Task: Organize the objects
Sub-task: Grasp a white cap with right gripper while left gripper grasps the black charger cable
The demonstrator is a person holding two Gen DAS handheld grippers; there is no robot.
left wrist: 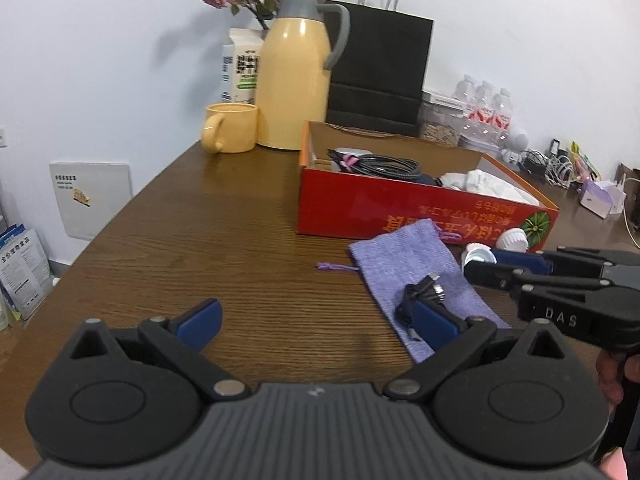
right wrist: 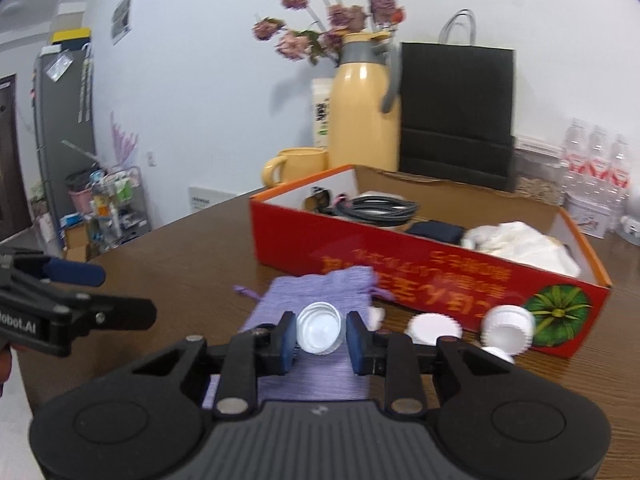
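Observation:
A purple drawstring pouch [left wrist: 416, 276] lies flat on the brown table in front of a red cardboard box [left wrist: 400, 204]. A small dark cable bundle [left wrist: 420, 300] rests on the pouch, by my left gripper's right finger. My left gripper [left wrist: 316, 320] is open and empty. My right gripper [right wrist: 320, 340] is shut on a white bottle cap [right wrist: 320, 330], held above the pouch [right wrist: 320, 292]. In the left wrist view it [left wrist: 486, 264] enters from the right with the cap [left wrist: 478, 256]. Three more white caps [right wrist: 508, 326] lie by the box [right wrist: 400, 256].
The box holds a coiled black cable [left wrist: 384, 166] and crumpled white material [left wrist: 492, 184]. Behind stand a yellow mug [left wrist: 230, 128], a yellow thermos jug [left wrist: 296, 76], a black paper bag [left wrist: 380, 68], a carton, dried flowers and water bottles [left wrist: 488, 108].

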